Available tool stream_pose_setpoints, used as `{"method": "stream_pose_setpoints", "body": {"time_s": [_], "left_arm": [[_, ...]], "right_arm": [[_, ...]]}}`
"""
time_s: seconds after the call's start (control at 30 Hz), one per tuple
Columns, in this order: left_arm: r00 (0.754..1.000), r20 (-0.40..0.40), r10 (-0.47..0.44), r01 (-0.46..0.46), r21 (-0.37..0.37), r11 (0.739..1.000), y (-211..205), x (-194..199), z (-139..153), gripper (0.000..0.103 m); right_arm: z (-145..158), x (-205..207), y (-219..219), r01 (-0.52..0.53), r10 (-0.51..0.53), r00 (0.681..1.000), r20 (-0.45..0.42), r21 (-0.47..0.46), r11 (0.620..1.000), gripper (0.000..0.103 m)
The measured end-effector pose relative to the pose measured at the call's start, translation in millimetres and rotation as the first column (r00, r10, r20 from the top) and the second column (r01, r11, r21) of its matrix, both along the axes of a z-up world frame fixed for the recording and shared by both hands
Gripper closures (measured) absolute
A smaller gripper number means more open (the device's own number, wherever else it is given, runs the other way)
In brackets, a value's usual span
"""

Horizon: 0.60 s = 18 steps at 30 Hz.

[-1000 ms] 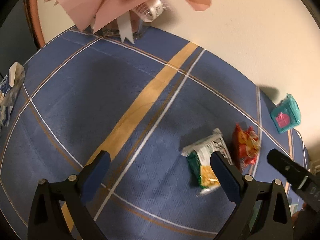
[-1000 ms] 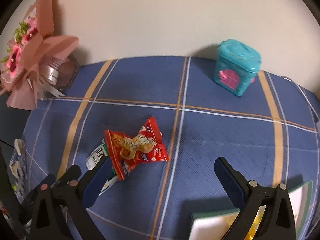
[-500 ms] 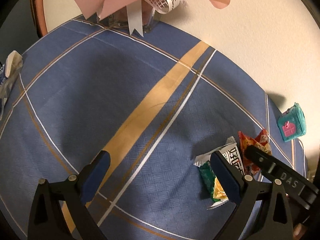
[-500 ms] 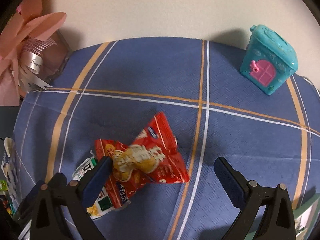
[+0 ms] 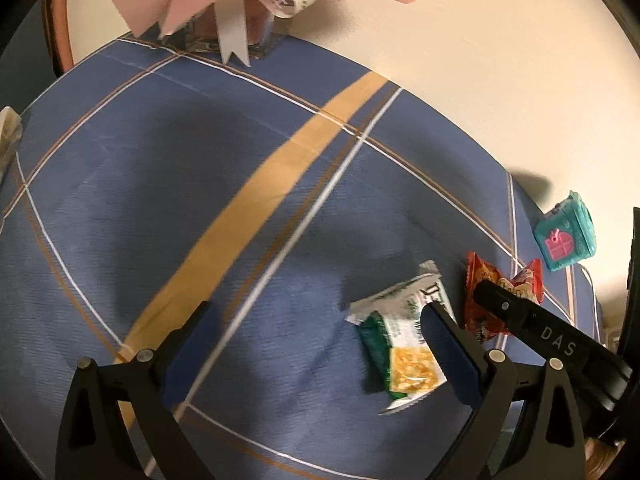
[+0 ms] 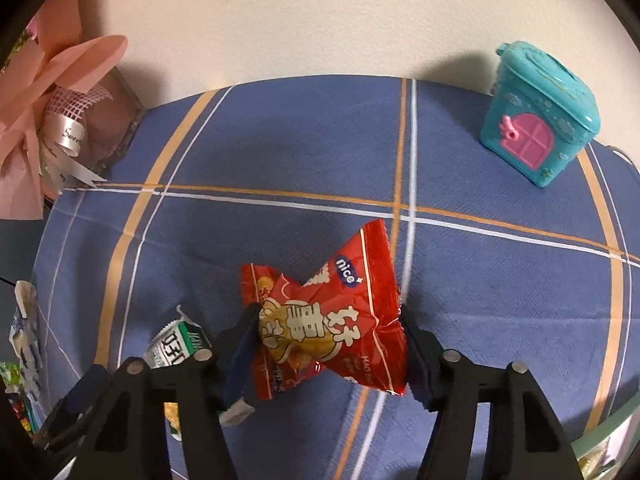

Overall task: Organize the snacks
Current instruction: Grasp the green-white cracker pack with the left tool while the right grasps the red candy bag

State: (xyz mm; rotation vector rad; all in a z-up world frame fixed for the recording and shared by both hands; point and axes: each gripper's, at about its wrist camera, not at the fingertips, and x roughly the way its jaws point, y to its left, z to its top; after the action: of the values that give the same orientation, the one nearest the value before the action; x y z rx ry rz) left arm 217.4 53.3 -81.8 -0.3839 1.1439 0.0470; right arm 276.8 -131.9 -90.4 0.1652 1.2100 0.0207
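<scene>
A red snack packet (image 6: 352,276) lies on the blue plaid tablecloth (image 6: 280,152). My right gripper (image 6: 328,320) points down over it. Its jaws are closing, and both pads touch the packet's crinkled sides. A green and white snack packet (image 6: 176,340) lies just left of it, partly behind the left finger. In the left wrist view, my left gripper (image 5: 319,312) hangs open above bare cloth. The green and white packet (image 5: 400,344) lies partly behind its right finger. Beyond that packet the red packet (image 5: 480,276) shows, with a black finger (image 5: 540,328) of the right gripper on it.
A teal toy house (image 6: 536,116) with a pink door stands at the back right by the wall. A pink wrapped bouquet (image 6: 52,120) fills the back left corner. More snack packets (image 6: 24,340) lie at the table's left edge. A pale box edge (image 6: 600,440) shows at lower right.
The right gripper came down over the red packet and its wide jaws closed onto it. The left gripper stayed open and hardly moved.
</scene>
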Motion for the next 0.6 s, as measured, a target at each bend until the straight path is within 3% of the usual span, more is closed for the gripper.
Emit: {"method": "stream_pose_setpoints", "body": {"time_s": [0.23,0.37,0.6], "left_arm": [[0.999,0.007,-0.043,0.044,-0.027,0.999,-23.5,4.8,-0.2,0.003],[0.997,0.007,-0.074,0.074,0.009,0.997,-41.7,10.5,-1.0,0.005],[0.995,-0.005,-0.098,0.098,0.083,0.992,-56.5,18.9,-2.7,0.034]], "right_arm": [[0.9,-8.8,-21.5,0.015,-0.015,1.000,-0.018,-0.024,1.000,0.039],[2.3,-16.5,-37.1,0.024,-0.025,0.999,-0.028,-0.040,0.999,0.039],[3.6,-24.2,-49.8,0.034,-0.036,0.998,-0.042,-0.051,0.998,0.040]]}}
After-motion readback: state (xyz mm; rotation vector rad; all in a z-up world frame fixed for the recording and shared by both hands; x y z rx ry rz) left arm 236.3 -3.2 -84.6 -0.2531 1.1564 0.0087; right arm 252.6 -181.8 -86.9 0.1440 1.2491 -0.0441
